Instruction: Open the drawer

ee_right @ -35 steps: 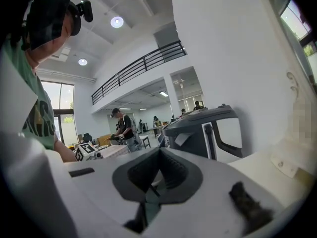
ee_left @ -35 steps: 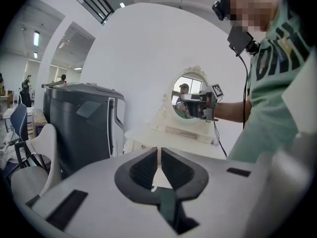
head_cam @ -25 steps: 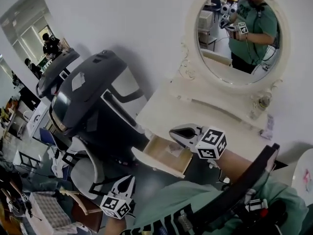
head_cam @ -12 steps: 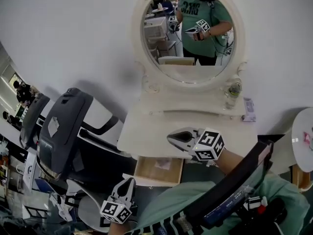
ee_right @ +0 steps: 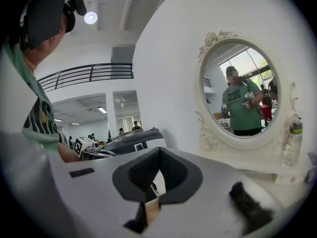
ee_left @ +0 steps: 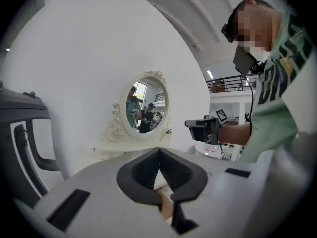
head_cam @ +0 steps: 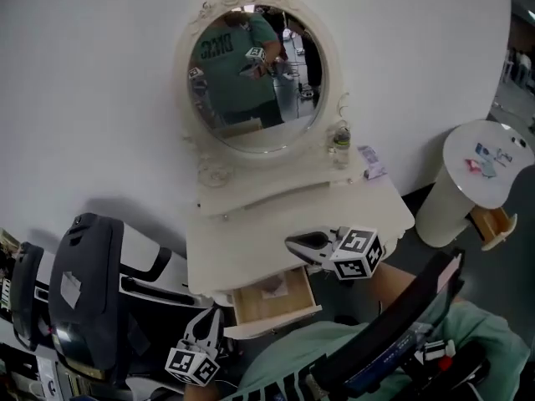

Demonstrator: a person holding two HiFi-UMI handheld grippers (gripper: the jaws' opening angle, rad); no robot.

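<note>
Dresser [head_cam: 251, 232] has shifted to centre view, its drawer [head_cam: 286, 301] open.

Head camera: high up, facing steeply down past the left tongs [head_cam: 216, 314] and right tongs [head_cam: 292, 243] onto the table [head_cam: 251, 249]. Each gripper camera: close behind its own tongs, looking along them. All three views share the mirror [head_cam: 255, 78] beyond the tongs. Each gripper view also catches the other tongs.

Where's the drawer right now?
Head view, lower centre: the drawer stands open under the front edge of the white dressing table, with the left gripper below-left and the right gripper just upper-right.
</note>
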